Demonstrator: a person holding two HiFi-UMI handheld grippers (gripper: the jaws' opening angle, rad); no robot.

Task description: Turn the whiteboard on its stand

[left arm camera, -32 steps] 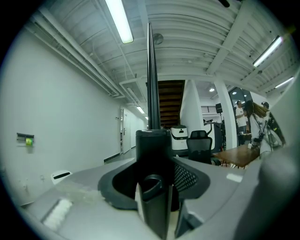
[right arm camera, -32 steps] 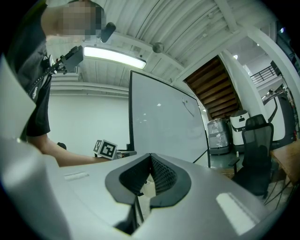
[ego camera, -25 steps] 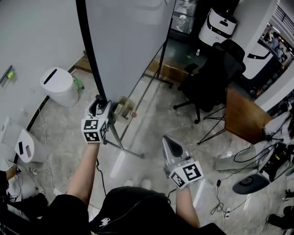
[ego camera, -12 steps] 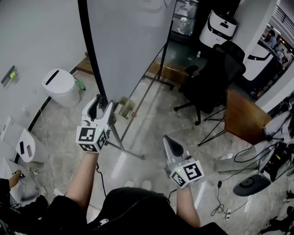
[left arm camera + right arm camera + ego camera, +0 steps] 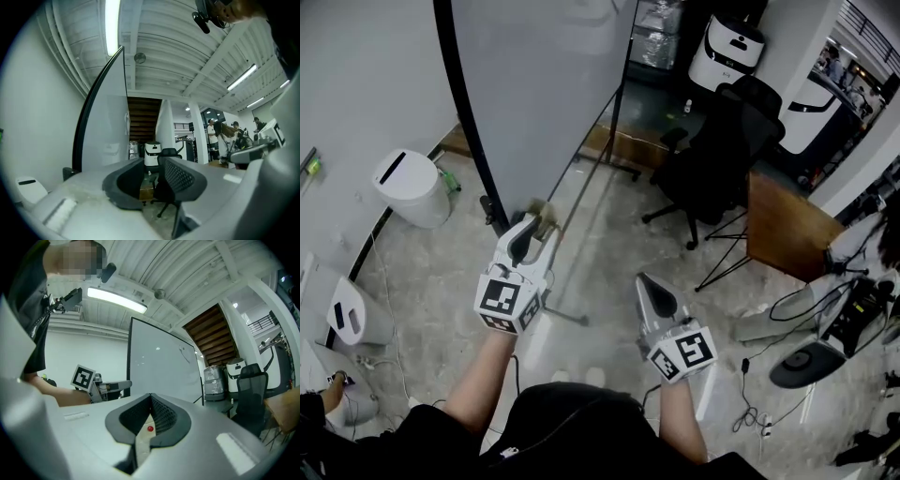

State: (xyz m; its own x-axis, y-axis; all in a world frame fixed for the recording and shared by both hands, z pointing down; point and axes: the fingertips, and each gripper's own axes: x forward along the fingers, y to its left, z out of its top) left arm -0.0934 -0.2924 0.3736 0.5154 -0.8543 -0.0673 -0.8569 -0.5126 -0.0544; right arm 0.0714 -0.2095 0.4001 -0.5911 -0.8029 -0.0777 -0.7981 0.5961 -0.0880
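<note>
The whiteboard is a tall grey panel with a black edge, standing on a thin metal stand. My left gripper hangs just right of that black edge, near the board's lower corner. Its jaws have just been closing, but a gap remains with nothing in it. The board rises to the left of those jaws. My right gripper is lower right, shut and empty, tips meeting. It faces the board's white face, with the left gripper to its left.
A white bin stands left of the board by the wall. A black office chair and a wooden table are on the right. Cables and a round base lie at the far right. The stand's foot crosses the floor.
My left gripper has moved right, away from the board's black edge, and its jaws are narrower. The right gripper has hardly moved.
</note>
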